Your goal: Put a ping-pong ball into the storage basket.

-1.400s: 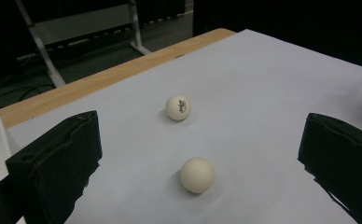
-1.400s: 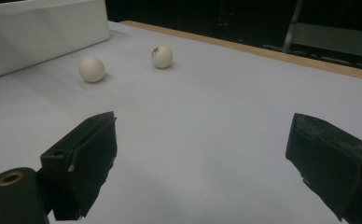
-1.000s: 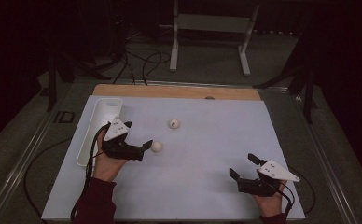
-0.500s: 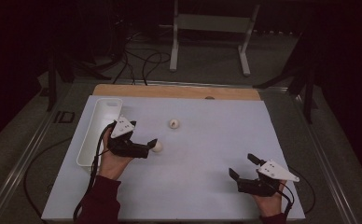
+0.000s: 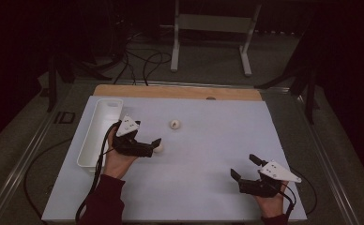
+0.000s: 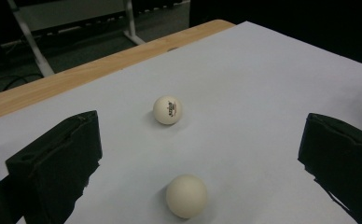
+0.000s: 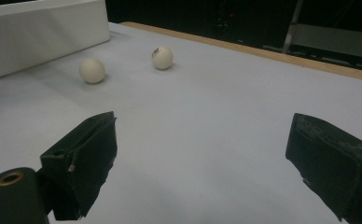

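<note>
My left tool (image 6: 188,154), jaws spread wide, frames a plain white ball (image 6: 186,196) low in frame; my right tool (image 5: 246,172) gapes, released, lower right.

Open white sheet (image 5: 208,159) around both balls, white tray (image 5: 98,133) alone walling the left edge.

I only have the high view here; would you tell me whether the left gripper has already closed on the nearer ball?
Observer: No. The left gripper is open, and the plain ball lies between its jaws, touching neither.
Operator: Thank you. Does the farther ball look any different?
Observer: Yes, the printed ball carries dark lettering.
Operator: And is the right gripper holding anything?
Observer: No, the right gripper is open over bare white sheet.
</note>
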A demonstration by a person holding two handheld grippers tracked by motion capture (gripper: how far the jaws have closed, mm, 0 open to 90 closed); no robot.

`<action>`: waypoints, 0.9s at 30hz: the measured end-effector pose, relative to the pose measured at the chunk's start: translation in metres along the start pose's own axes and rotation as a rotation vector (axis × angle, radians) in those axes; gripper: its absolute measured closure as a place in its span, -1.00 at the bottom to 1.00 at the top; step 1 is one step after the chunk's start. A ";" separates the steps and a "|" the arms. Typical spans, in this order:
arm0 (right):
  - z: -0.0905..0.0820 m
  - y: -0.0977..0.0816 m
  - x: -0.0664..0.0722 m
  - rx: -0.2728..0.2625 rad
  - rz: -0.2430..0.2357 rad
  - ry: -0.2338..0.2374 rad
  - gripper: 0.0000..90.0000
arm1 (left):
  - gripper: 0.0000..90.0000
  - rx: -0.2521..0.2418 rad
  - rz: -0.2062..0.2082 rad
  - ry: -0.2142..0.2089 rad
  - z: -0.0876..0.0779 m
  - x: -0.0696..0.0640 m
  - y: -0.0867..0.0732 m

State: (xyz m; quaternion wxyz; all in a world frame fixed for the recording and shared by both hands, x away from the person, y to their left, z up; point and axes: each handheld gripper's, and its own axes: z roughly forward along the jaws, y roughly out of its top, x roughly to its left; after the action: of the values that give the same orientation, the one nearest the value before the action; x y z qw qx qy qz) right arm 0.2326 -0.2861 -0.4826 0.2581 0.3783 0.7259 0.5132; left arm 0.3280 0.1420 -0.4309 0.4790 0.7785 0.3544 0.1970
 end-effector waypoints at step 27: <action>0.000 0.000 0.000 -0.001 0.000 0.001 -0.81 | -0.99 0.015 -0.034 -0.020 0.015 0.000 -0.002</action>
State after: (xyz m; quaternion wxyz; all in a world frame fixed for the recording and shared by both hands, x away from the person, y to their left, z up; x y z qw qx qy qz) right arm 0.2325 -0.2866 -0.4824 0.2577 0.3779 0.7258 0.5137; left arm 0.3368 0.1337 -0.4394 0.4800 0.7778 0.3643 0.1785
